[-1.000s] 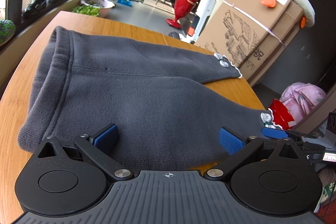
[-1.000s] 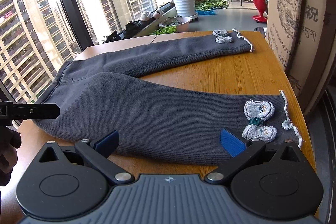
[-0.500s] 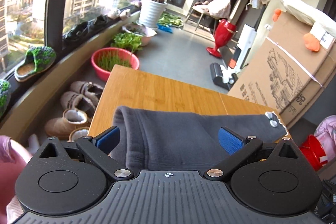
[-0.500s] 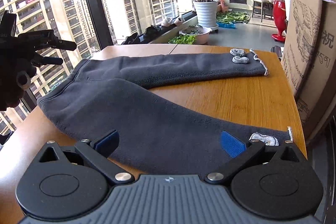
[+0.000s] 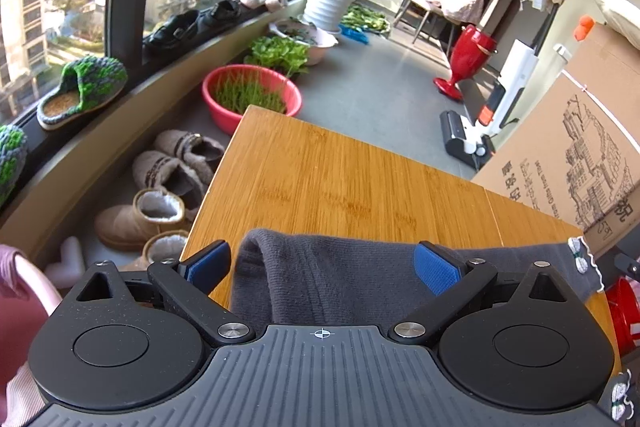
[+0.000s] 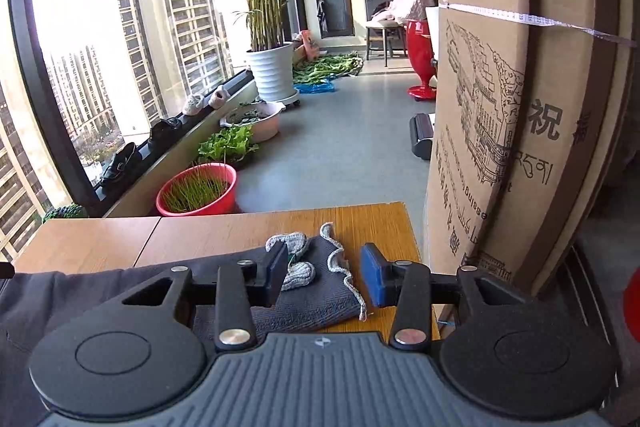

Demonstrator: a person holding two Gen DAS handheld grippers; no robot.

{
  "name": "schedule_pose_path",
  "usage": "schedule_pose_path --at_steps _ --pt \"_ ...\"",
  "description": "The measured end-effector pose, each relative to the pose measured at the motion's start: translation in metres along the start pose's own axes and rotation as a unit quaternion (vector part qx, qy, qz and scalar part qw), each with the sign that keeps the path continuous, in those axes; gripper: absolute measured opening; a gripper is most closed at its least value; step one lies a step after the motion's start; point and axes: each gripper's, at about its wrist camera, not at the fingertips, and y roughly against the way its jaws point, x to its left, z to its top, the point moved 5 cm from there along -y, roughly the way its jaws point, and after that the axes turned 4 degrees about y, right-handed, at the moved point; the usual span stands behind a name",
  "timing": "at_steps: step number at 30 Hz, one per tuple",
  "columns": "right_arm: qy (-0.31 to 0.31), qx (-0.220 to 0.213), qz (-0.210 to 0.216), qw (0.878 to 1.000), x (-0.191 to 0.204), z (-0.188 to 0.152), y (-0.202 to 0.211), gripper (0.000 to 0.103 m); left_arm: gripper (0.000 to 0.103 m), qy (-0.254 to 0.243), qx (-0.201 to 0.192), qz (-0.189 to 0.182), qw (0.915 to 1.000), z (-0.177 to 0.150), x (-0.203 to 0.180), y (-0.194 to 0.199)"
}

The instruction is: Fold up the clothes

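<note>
Dark grey fleece trousers (image 5: 336,279) lie on a wooden table (image 5: 340,179). In the left wrist view the waistband end sits between the wide-open fingers of my left gripper (image 5: 320,267), which holds nothing. In the right wrist view a leg cuff (image 6: 320,291) with white lace trim and a grey knitted bow (image 6: 292,255) lies between the fingers of my right gripper (image 6: 326,277). The right jaws are partly closed, with a gap still around the cuff. The cuff rests near the table's far right corner.
A tall cardboard box (image 6: 500,127) stands close against the table's right edge. Beyond the far table edge are a red basin of grass (image 5: 252,95), boots (image 5: 140,219) on the floor, a potted palm (image 6: 272,67) and a window ledge with shoes.
Both grippers moved toward the far side of the table. The left now sits at the waistband, the right at a leg cuff. The right jaws have narrowed from wide open.
</note>
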Motion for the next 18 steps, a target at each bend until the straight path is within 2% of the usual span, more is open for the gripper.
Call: schedule_pose_path --at_steps 3,5,6,9,10,11,12,13,15,18 --pt "-0.059 0.017 -0.004 0.998 -0.009 0.003 -0.035 0.041 0.099 -0.007 0.005 0.004 1.0000 -0.005 -0.002 -0.003" --pt "-0.057 0.021 -0.017 0.998 -0.008 0.000 -0.050 0.042 0.097 -0.015 0.003 0.008 0.9998 -0.007 -0.002 -0.004" --pt "-0.051 0.023 -0.023 0.998 -0.006 -0.001 -0.056 0.045 0.094 -0.020 0.000 0.013 0.9997 -0.007 -0.002 -0.005" --pt "-0.029 0.020 -0.020 0.999 0.004 -0.006 -0.067 0.045 0.075 -0.043 -0.012 0.033 0.9985 -0.009 -0.005 -0.006" --pt "-0.022 0.019 -0.017 0.999 0.007 -0.007 -0.068 0.042 0.069 -0.053 -0.016 0.035 0.9979 -0.010 -0.008 -0.006" --pt "-0.019 0.018 -0.010 1.000 0.009 -0.006 -0.068 0.023 0.064 -0.061 -0.018 0.035 0.9974 -0.012 -0.010 -0.005" --pt "-0.019 0.017 -0.002 1.000 0.012 -0.004 -0.064 0.006 0.050 -0.069 -0.020 0.035 0.9968 -0.013 -0.013 -0.005" --pt "-0.020 0.015 -0.005 1.000 0.013 -0.003 -0.058 0.006 0.040 -0.073 -0.020 0.031 0.9966 -0.015 -0.014 -0.003" --pt "-0.022 -0.005 0.004 1.000 0.013 0.002 -0.037 0.006 0.038 -0.091 -0.041 0.024 0.9947 -0.016 -0.019 0.012" --pt "-0.049 -0.053 0.045 0.996 0.002 0.009 0.023 0.006 0.038 -0.148 -0.106 0.008 0.9832 -0.021 -0.034 0.063"
